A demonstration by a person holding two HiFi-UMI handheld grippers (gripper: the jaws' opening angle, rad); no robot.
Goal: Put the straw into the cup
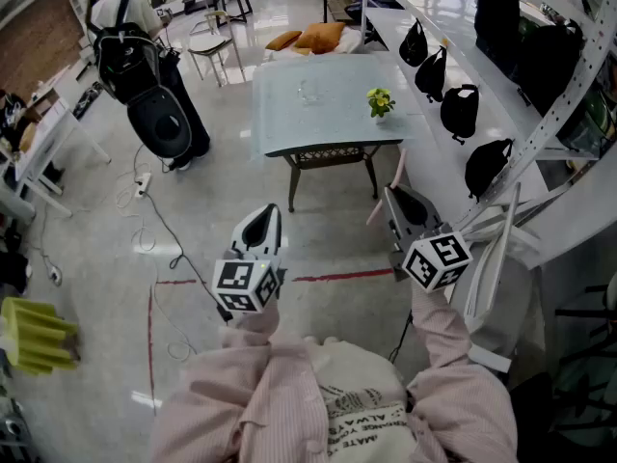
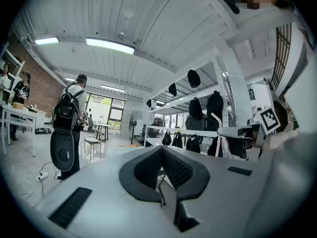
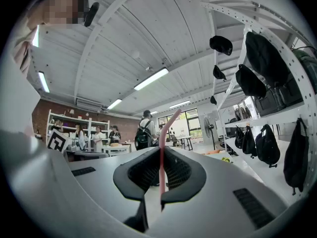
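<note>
A pink bendy straw (image 3: 160, 155) stands upright between the jaws of my right gripper (image 3: 162, 150), which is shut on it; its bent top leans right. In the head view this right gripper (image 1: 390, 193) is held level at the right, short of the pale table (image 1: 289, 123). A faint clear cup (image 1: 308, 91) stands near the table's middle. My left gripper (image 1: 265, 210) is held level beside it, also short of the table. In the left gripper view the left gripper (image 2: 161, 150) has its pads together with nothing between them.
A small yellow-flowered plant (image 1: 381, 102) sits on the table's right side. White shelving (image 1: 453, 162) with black bags (image 1: 461, 112) runs along the right. A person with a backpack (image 1: 135, 37) stands at the left. Cables (image 1: 145, 220) and red tape (image 1: 328, 277) lie on the floor.
</note>
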